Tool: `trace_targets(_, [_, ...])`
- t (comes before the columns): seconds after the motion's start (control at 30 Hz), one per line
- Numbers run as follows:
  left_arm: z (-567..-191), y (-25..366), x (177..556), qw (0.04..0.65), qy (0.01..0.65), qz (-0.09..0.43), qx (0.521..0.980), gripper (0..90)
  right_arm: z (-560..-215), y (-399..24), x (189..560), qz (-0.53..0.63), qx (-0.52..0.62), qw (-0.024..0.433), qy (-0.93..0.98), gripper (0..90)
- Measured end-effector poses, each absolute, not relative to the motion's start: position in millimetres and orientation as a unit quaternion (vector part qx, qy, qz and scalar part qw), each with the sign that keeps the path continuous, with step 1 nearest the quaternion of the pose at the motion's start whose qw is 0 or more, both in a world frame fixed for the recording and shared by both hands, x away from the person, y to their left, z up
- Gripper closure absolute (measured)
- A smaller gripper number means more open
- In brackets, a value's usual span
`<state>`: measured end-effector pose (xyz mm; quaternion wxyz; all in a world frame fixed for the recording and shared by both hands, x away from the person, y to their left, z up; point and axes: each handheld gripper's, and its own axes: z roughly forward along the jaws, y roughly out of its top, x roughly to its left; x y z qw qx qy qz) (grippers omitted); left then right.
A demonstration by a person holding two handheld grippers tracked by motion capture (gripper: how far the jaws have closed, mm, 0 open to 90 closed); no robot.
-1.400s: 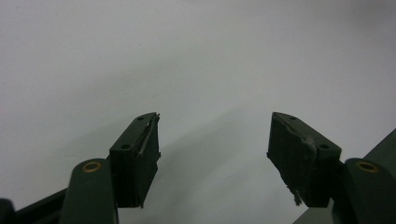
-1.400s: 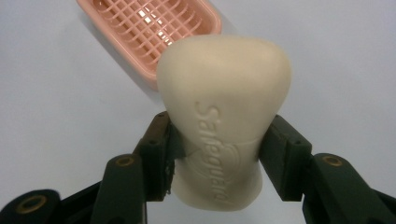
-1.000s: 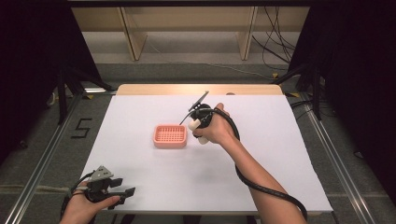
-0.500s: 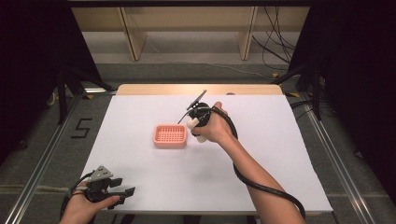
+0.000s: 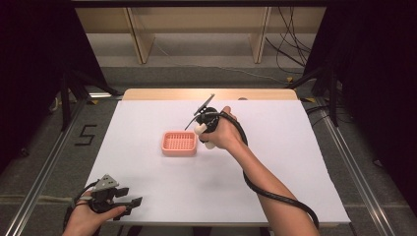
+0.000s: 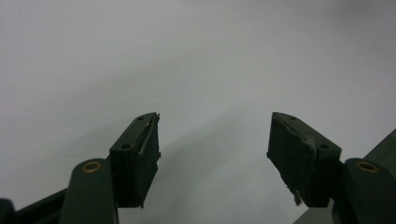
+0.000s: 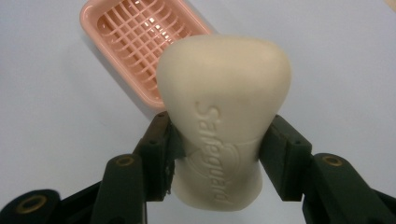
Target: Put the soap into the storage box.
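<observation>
My right claw (image 7: 217, 140) pinches a cream soap bar (image 7: 224, 112) at its narrow waist, just above the desk (image 5: 275, 162) beside the pink dish (image 5: 179, 143); it looks hard, probably slippery, so the waist suits. My left claw (image 6: 212, 154) gapes, holding nothing

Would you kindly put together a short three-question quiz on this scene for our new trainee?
1. True or false: the right gripper is shut on the soap.
2. Which word is stamped on the soap?
3. Where is the pink dish in the high view? A) under the left gripper B) on the white table, left of the right gripper C) on the floor

Key
1. True: both jaws press the bar's sides.
2. Safeguard.
3. B. The dish holds nothing; the left gripper is open at the near left table edge.
</observation>
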<state>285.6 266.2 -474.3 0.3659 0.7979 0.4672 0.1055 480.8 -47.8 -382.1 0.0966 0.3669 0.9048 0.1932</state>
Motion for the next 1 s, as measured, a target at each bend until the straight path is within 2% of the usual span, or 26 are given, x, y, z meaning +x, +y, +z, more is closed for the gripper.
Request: trace_targets(1.0, [-474.3,266.4,285.9,0.364,0.466,0.107,0.799,33.4,-383.0,-34.9,489.0,0.197,0.330,0.110,0.917,50.2])
